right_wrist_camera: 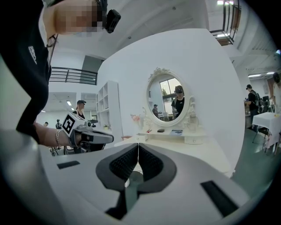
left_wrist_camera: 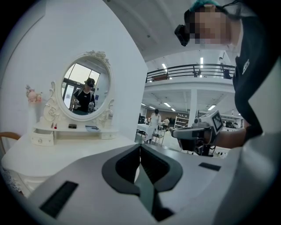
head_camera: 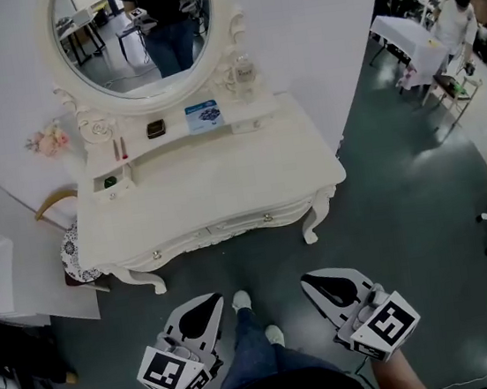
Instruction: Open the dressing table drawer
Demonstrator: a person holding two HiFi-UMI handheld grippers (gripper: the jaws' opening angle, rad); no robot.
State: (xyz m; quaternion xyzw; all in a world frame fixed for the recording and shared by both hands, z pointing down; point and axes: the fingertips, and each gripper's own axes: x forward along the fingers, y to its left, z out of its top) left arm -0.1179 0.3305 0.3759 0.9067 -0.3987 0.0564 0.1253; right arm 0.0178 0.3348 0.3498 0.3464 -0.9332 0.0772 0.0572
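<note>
A white dressing table [head_camera: 215, 179] with an oval mirror [head_camera: 133, 34] stands ahead of me. Its wide drawer [head_camera: 221, 229] runs along the front edge, closed, with a small knob at the left [head_camera: 155, 255] and another at the right [head_camera: 267, 218]. My left gripper [head_camera: 213, 300] and right gripper [head_camera: 308, 280] hover low in front of the table, well short of the drawer. Both are shut with nothing between the jaws. In the left gripper view the tips [left_wrist_camera: 140, 146] meet, with the tabletop [left_wrist_camera: 66, 149] beyond. The right gripper view shows the same closed tips [right_wrist_camera: 138, 145].
A chair [head_camera: 71, 247] with a patterned seat is tucked at the table's left end. Small items lie on the rear shelf, among them a blue card [head_camera: 204, 114] and a dark box [head_camera: 156, 129]. My shoes [head_camera: 241, 301] are on the dark floor. A person [head_camera: 452, 19] stands far right.
</note>
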